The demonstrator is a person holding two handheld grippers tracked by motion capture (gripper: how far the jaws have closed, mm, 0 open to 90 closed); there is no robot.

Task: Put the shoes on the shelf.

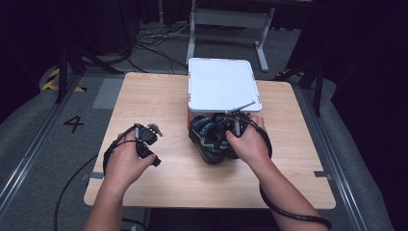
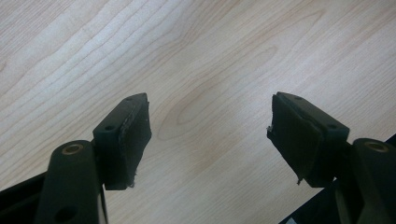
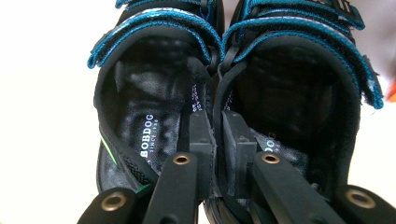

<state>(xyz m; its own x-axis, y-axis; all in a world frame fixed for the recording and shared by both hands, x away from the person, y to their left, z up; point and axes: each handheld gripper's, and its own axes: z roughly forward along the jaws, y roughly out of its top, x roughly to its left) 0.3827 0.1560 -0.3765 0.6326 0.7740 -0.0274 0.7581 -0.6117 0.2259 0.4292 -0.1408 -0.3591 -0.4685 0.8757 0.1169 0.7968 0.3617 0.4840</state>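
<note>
A pair of black shoes (image 1: 208,140) with blue straps stands on the wooden table (image 1: 154,96), just in front of a white box. My right gripper (image 1: 230,131) reaches down into them. In the right gripper view its jaws (image 3: 217,122) are shut on the two inner side walls of the left shoe (image 3: 140,93) and the right shoe (image 3: 299,93), pinching them together. My left gripper (image 1: 156,144) hovers over bare table to the left of the shoes. Its jaws (image 2: 210,126) stand wide apart with nothing between them.
A white lidded box (image 1: 222,83) sits at the table's far middle, close behind the shoes. Beyond the table are a metal frame and cables on the floor. A cable trails from each gripper past the table's near edge.
</note>
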